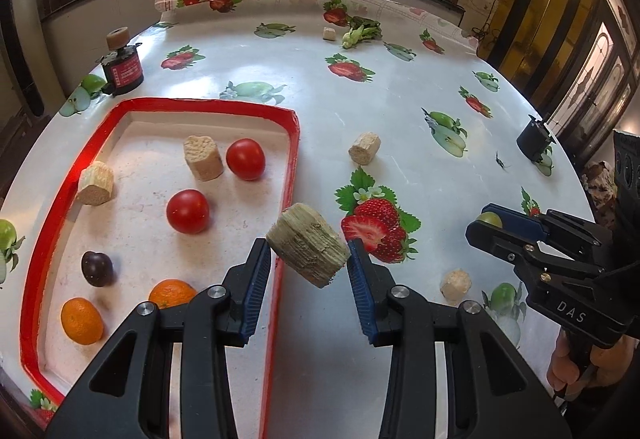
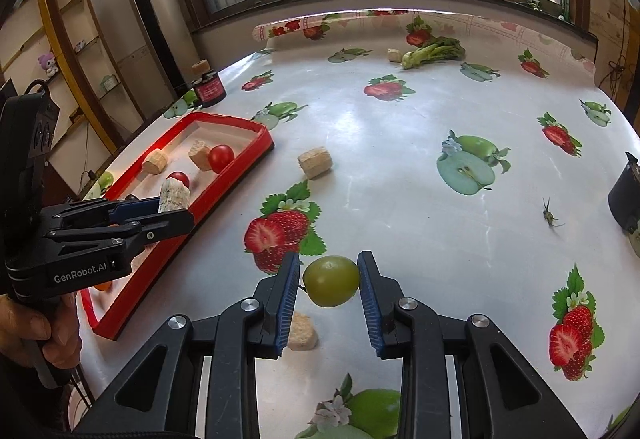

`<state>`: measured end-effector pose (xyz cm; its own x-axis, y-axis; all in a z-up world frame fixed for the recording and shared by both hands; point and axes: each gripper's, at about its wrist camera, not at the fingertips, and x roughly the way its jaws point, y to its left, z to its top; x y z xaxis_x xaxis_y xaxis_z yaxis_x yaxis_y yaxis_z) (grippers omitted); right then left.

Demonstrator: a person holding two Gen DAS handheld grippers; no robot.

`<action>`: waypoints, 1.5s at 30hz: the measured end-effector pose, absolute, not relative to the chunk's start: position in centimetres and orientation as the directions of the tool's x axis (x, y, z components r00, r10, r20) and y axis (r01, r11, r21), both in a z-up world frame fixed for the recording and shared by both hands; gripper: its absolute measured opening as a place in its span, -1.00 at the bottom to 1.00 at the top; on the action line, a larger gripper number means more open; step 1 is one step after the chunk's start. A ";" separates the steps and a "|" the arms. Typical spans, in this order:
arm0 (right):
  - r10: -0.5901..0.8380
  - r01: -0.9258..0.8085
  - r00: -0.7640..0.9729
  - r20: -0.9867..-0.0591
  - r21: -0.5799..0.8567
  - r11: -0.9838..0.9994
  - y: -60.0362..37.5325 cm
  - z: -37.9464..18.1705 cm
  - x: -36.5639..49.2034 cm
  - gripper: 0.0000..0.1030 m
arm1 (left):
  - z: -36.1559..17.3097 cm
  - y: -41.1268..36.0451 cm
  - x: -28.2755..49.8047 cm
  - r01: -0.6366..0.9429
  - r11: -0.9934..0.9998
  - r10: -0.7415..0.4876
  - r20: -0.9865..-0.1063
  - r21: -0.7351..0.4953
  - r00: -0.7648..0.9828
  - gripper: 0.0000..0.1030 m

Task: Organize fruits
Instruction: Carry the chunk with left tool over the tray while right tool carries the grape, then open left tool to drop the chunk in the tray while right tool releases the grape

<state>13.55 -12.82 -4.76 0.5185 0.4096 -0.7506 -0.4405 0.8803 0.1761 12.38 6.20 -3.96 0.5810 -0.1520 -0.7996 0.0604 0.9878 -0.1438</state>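
Left gripper [image 1: 308, 259] pinches a pale ribbed cork-like cylinder [image 1: 307, 250] above the red-rimmed tray's [image 1: 289, 175] right edge. Right gripper [image 2: 329, 281], jaws narrowed, clamps a round green fruit [image 2: 331, 281] above open fruit-print tablecloth [image 2: 392, 179], tray well left. Readable text: "DAS", "GenRobot.AI".

1. You hold a round, smooth green grape [image 2: 331, 281] clamped between your right gripper's blue pads, above the table.
2. Your shallow red-rimmed white tray [image 1: 294, 143] sits at the table's left edge, holding two glossy red tomatoes [image 1: 187, 211], two dimpled orange mandarins [image 1: 81, 320] and one dark purple plum [image 1: 97, 268], all apart.
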 end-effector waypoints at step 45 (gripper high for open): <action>0.501 -0.645 0.409 -0.762 0.147 0.750 1.6 -4.6 13.2 -0.40 | -4.4 19.4 5.9 -0.168 0.973 -0.024 -0.790 -0.160 0.613 -0.28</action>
<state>13.17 1.63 -4.59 0.4089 0.5015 -0.7625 -0.6449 0.7499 0.1474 5.88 19.40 -4.41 0.6125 -0.0238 -0.7901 -0.1684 0.9727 -0.1599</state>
